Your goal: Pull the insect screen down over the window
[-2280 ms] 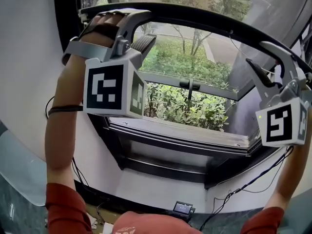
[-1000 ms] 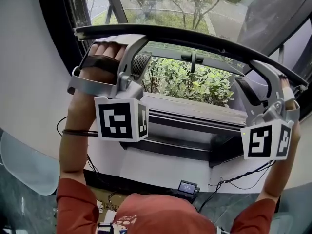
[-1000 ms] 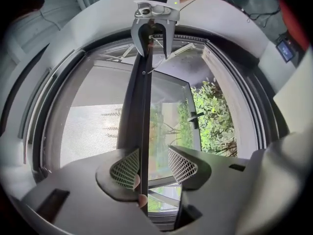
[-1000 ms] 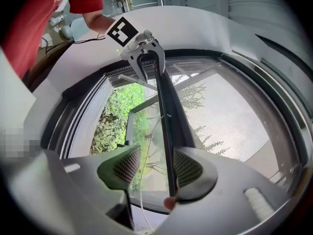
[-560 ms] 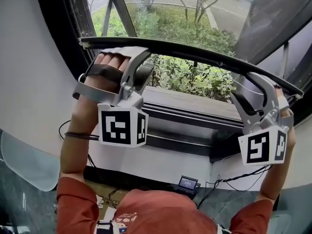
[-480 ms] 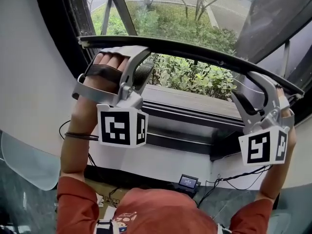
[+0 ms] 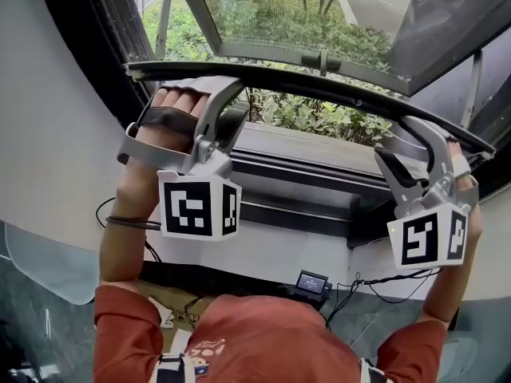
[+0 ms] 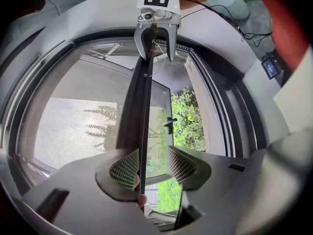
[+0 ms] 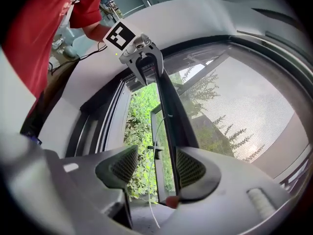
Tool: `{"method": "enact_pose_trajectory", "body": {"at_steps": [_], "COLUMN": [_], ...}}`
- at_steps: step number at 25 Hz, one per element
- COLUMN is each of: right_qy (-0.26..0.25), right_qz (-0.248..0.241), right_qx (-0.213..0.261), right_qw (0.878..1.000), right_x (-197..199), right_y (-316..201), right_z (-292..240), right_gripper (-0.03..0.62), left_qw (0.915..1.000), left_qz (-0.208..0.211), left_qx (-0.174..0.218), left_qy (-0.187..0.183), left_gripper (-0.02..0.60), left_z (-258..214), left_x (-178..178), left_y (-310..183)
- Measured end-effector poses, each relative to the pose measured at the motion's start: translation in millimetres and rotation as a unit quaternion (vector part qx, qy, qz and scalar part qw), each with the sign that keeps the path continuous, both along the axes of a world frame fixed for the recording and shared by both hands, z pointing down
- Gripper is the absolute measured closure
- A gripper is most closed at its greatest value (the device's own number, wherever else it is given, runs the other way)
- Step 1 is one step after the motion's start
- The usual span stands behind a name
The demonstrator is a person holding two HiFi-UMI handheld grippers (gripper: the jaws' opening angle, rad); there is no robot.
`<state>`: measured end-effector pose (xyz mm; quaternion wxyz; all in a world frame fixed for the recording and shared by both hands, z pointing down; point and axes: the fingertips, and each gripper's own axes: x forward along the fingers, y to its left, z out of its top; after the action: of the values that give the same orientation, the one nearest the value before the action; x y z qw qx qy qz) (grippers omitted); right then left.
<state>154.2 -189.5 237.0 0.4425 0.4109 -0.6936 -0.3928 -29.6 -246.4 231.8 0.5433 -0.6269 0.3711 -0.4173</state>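
Note:
The insect screen's dark bottom bar (image 7: 319, 84) runs across the window, with grey mesh (image 7: 279, 14) stretched above it. My left gripper (image 7: 237, 98) straddles the bar near its left end. Its upper jaw lies on the bar, and a gap shows to the other pad (image 8: 183, 161). My right gripper (image 7: 395, 140) straddles the right end the same way. Its jaws have just been opening, with the bar (image 9: 171, 116) between them against one pad (image 9: 190, 168) only. Each gripper view shows the other gripper at the bar's far end.
Below the bar are the window sill and dark frame (image 7: 319, 162). An outward-opened casement with a handle (image 7: 321, 58) and shrubs lie beyond. A white wall (image 7: 48, 134) flanks the left side. A small display device (image 7: 310, 281) and cables lie on the floor below.
The bar and both grippers have come down towards the sill. More mesh now shows above the bar, and the open strip below it is narrower.

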Motion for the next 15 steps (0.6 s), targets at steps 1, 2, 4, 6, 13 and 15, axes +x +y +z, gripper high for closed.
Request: {"method": "enact_pose_trajectory", "body": {"at_steps": [1, 2, 4, 6, 13, 15], "right_qy": [-0.001, -0.002, -0.005, -0.010, -0.021, -0.021], "right_qz": [-0.001, -0.001, -0.001, -0.002, -0.001, -0.001], "right_qx": [-0.006, -0.011, -0.021, -0.029, -0.048, -0.058], "right_qw": [1.000, 1.000, 1.000, 1.000, 0.999, 0.998], "right_x": [0.0, 0.1, -0.1, -0.5, -1.5, -1.8], "right_y": [0.6, 0.9, 1.7, 2.9, 5.4, 5.8], "right_z": [5.4, 10.4, 20.5, 29.7, 50.3, 60.1], "right_gripper": [0.334, 0.332, 0.327, 0.326, 0.307, 0.307], "left_qw": [1.0000, 0.9998, 0.9994, 0.9989, 0.9976, 0.9969], "left_qz": [0.002, 0.005, 0.010, 0.013, 0.015, 0.015], "left_qx": [-0.009, -0.017, -0.034, -0.045, -0.068, -0.077], "left_qy": [-0.001, -0.001, 0.002, 0.001, 0.002, -0.001], "left_gripper": [0.396, 0.395, 0.394, 0.395, 0.391, 0.388], "left_z": [5.6, 10.7, 19.9, 29.1, 48.5, 58.3], "left_x": [0.0, 0.1, 0.1, 0.1, 0.7, 0.4], "left_y": [0.7, 1.3, 2.6, 3.7, 6.0, 6.5]}}
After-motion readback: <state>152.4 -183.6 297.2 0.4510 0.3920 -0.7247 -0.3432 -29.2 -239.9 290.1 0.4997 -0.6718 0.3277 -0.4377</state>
